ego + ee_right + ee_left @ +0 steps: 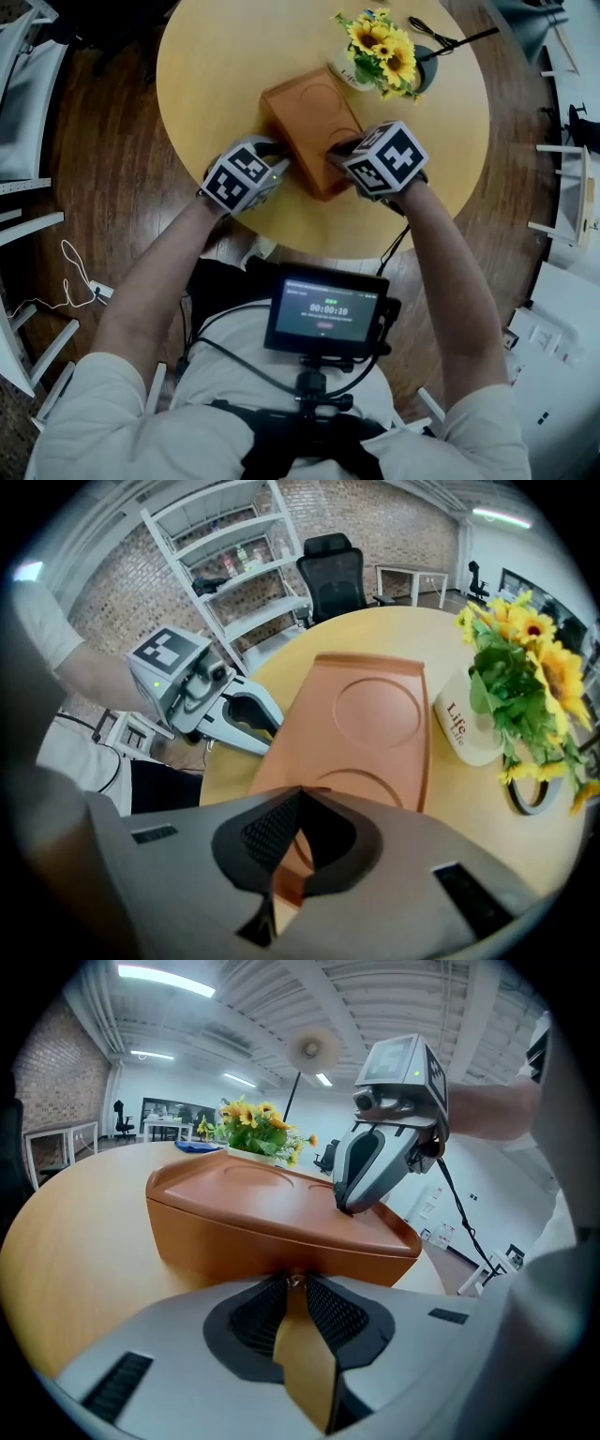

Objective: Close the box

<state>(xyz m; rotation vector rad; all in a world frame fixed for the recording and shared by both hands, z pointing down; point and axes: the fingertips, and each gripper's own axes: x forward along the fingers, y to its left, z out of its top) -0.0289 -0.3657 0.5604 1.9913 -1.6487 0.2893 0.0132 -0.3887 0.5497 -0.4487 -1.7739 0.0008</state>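
the box (pixel 311 117) is sitting shut on the round counter (pixel 216 66), just beside the sunflowers (pixel 382 47). the left tongs (pixel 279 155) are pinching together on nothing at the box's near left side, while the right tongs (pixel 337 150), likewise together and empty, are resting their tip on the lid (pixel 380 714).

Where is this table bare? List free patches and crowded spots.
Free: the stretch of table left of the brown box, out to the rim; the patch between the right gripper and the right rim, this side of the sunflowers. Crowded: the near edge, where the left gripper and right gripper flank the box, and around the sunflowers.
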